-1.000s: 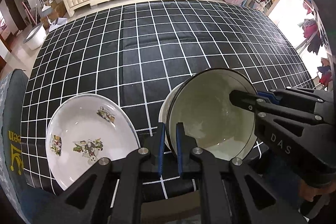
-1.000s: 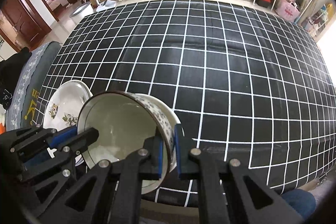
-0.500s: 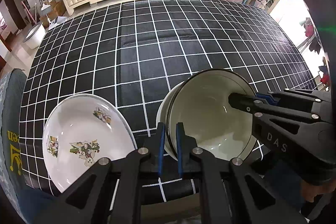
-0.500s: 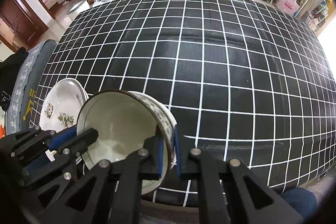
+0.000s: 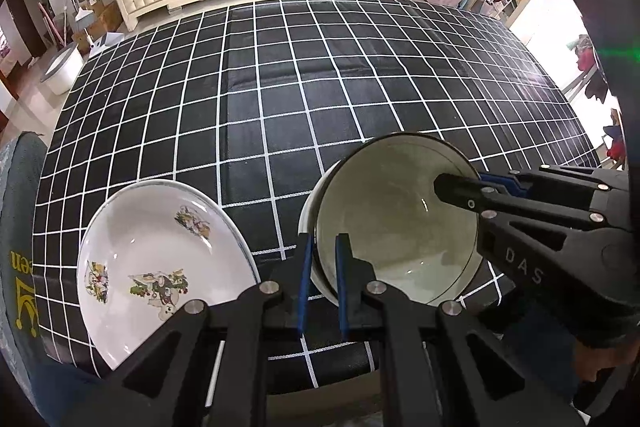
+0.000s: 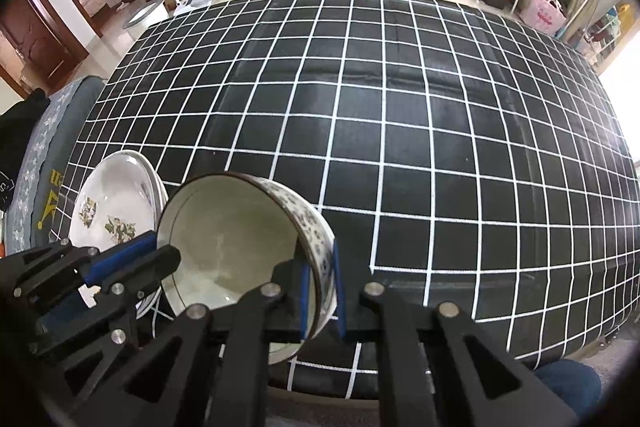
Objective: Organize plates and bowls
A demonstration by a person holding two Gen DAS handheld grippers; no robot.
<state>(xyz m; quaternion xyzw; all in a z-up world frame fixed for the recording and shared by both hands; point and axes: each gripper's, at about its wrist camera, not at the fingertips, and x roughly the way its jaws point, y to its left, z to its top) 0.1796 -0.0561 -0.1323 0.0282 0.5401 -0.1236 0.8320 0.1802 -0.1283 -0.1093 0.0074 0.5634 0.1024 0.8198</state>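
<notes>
Left wrist view: bowl [image 5: 396,219] in front of the lens, tilted, open mouth turned toward the camera.
Landmark: plate [image 5: 160,259], white with printed figures, flat on the checked tablecloth [image 5: 320,75] at its near edge.
Bowl, place: just beside the plate on its right; lower edge near or on the cloth, contact not clear.
Left gripper [image 5: 320,279]: blue pads pressed onto the bowl wall at the rim's near-left side, one pad inside, one outside.
Right gripper [image 5: 464,183]: pinching the same rim on the side farthest from the plate, reaching in from the right.
Right wrist view, bowl [image 6: 240,251]: patterned outer wall uppermost, mouth facing the plate [image 6: 116,211].
Right wrist view, right gripper [image 6: 320,291]: narrow gap, wall clamped between the pads.
Right wrist view, left gripper [image 6: 156,251]: closed on the rim edge nearest the plate.
Bowl axis: leaning, not upright; rim plane steep.
Nearer hand: left, between bowl and plate.
Direction to plate: leftward from the bowl, close, no obstacle between.
Judgement: two-handed carry under way; likely needs levelling before setting down, whether onto the plate or beside it.
Risk: thin rim hold on both sides, slip possible if one side loosens first.
</notes>
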